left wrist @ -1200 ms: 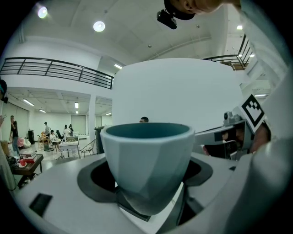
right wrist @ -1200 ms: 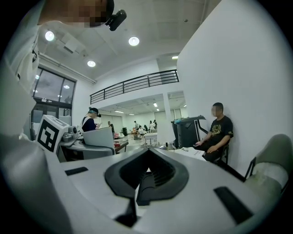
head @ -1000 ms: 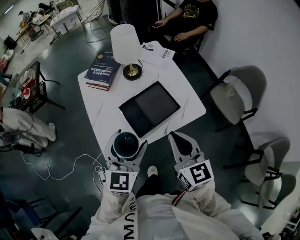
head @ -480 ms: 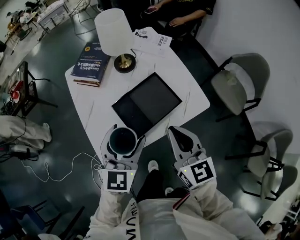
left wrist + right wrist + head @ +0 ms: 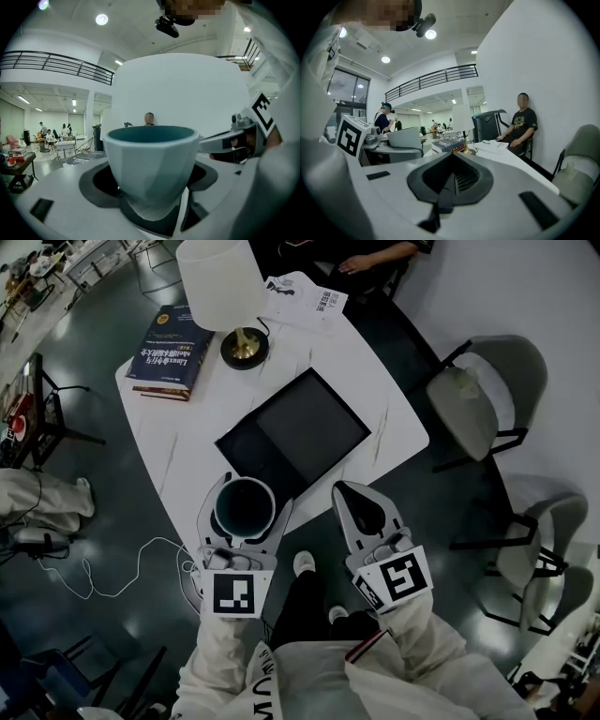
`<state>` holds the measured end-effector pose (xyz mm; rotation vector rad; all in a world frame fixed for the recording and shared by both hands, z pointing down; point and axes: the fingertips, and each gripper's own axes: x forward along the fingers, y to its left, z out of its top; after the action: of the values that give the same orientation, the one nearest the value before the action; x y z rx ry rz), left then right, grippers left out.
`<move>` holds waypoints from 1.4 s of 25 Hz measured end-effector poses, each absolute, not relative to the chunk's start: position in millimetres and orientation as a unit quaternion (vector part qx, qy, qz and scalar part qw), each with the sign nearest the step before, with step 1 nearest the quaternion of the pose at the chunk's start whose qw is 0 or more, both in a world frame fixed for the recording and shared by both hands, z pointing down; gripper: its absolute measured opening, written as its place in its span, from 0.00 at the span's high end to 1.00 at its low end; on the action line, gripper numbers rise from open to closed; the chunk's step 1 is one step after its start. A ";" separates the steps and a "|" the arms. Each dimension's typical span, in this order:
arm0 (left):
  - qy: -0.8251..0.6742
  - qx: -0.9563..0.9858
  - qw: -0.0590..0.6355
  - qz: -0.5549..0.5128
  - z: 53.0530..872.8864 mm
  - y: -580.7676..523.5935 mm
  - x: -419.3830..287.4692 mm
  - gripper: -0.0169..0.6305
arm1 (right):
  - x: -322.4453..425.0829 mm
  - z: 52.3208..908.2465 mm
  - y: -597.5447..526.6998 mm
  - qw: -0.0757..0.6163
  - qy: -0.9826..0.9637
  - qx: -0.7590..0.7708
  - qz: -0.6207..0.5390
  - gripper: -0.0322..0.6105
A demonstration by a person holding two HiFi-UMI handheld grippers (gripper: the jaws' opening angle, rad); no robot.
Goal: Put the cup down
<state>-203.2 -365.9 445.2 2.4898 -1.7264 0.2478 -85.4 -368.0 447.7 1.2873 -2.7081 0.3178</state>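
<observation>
Blue book (image 5: 167,351) on the table's (image 5: 178,456) far-left corner; cover print too small to read. White-shaded lamp (image 5: 223,287) stands just beside it. Left gripper (image 5: 246,504) at the table's near edge, jaws clamped on the teal cup (image 5: 150,159), upright, just beside the black tray (image 5: 292,432) mid-table. Cannot tell whether the cup's base touches the table. Judged: set-down not done; lowering and release remain. Printed sheet (image 5: 314,301) at the far edge, illegible. Right gripper (image 5: 356,504) just off the near edge, jaws together, empty.
</observation>
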 end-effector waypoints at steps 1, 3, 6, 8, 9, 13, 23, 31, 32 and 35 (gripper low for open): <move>-0.567 0.818 0.051 0.081 448.2 -368.1 -203.4 0.36 | -86.3 451.4 -369.9 0.063 -0.896 0.426 0.106 0.94; -0.568 0.818 0.050 0.080 453.0 -371.9 -204.4 0.36 | -88.0 457.8 -373.8 0.064 -0.896 0.427 0.106 0.94; -0.570 0.817 0.054 0.075 458.0 -377.7 -206.2 0.36 | -90.6 465.8 -380.2 0.066 -0.897 0.425 0.105 0.94; -0.568 0.817 0.057 0.075 461.8 -380.7 -206.1 0.36 | -91.7 470.5 -383.9 0.071 -0.898 0.422 0.100 0.94; -0.567 0.818 0.057 0.076 463.9 -381.8 -205.9 0.36 | -92.0 472.8 -385.3 0.073 -0.899 0.421 0.098 0.94; -0.561 0.822 0.051 0.084 473.7 -387.3 -203.4 0.36 | -92.1 481.1 -391.2 0.073 -0.898 0.422 0.097 0.94; -0.565 0.819 0.057 0.081 502.2 -394.6 -203.2 0.36 | -97.2 505.6 -396.7 0.077 -0.898 0.421 0.101 0.94; -0.569 0.815 0.055 0.094 525.6 -402.1 -202.4 0.36 | -93.6 521.0 -403.9 0.079 -0.895 0.427 0.103 0.94; -0.572 0.812 0.059 0.097 529.7 -403.7 -203.1 0.36 | -93.3 523.3 -404.9 0.079 -0.894 0.429 0.103 0.94; -0.581 0.805 0.073 0.096 541.6 -407.0 -204.0 0.36 | -92.1 533.4 -406.2 0.081 -0.891 0.432 0.110 0.94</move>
<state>-204.0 -407.0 541.6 2.4185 -1.7450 0.2885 -92.1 -406.2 533.4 1.2916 -2.6639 0.3295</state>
